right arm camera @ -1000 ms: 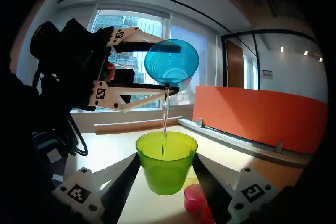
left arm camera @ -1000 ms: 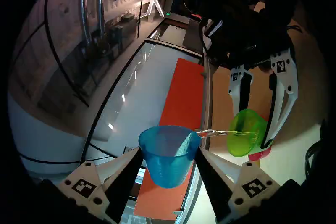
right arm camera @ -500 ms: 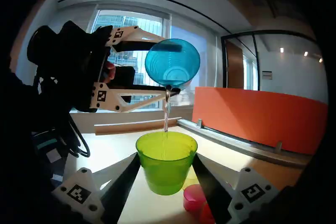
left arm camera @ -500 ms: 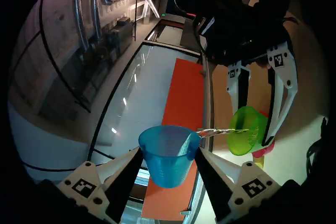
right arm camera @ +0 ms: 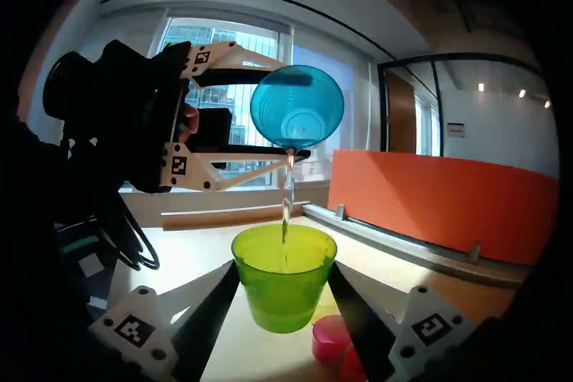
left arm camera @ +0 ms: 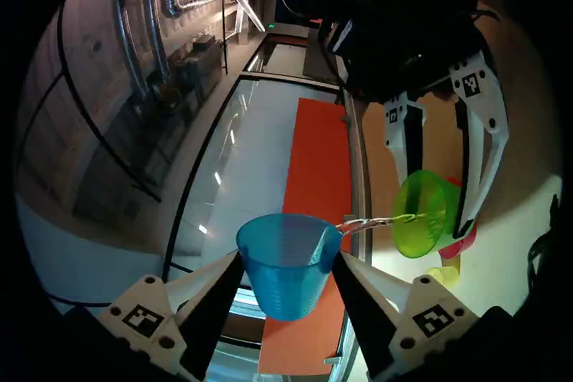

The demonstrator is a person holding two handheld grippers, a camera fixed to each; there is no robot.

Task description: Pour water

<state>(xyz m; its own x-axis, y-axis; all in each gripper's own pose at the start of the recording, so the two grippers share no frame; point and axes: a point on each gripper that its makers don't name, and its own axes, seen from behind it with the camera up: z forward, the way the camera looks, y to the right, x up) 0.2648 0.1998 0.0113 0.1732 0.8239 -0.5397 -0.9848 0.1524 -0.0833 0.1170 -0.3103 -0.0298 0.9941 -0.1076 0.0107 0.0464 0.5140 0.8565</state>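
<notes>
Toward the left of the right gripper view, a person's hand (right arm camera: 189,120) holds the left gripper (right arm camera: 292,113), its two fingers clamped on a blue cup (right arm camera: 296,106). Over the last second this cup has tipped further, and its mouth now faces the camera more. At centre, a thin stream of water (right arm camera: 286,196) still falls from its lip into a green cup (right arm camera: 283,292) directly below. The right gripper (right arm camera: 283,267) holds that cup upright over a pale table (right arm camera: 193,253), fingers pressing both sides. The steeper tilt suggests the blue cup is nearly drained and the pour close to finished. Rightward stands an orange partition (right arm camera: 444,203).
</notes>
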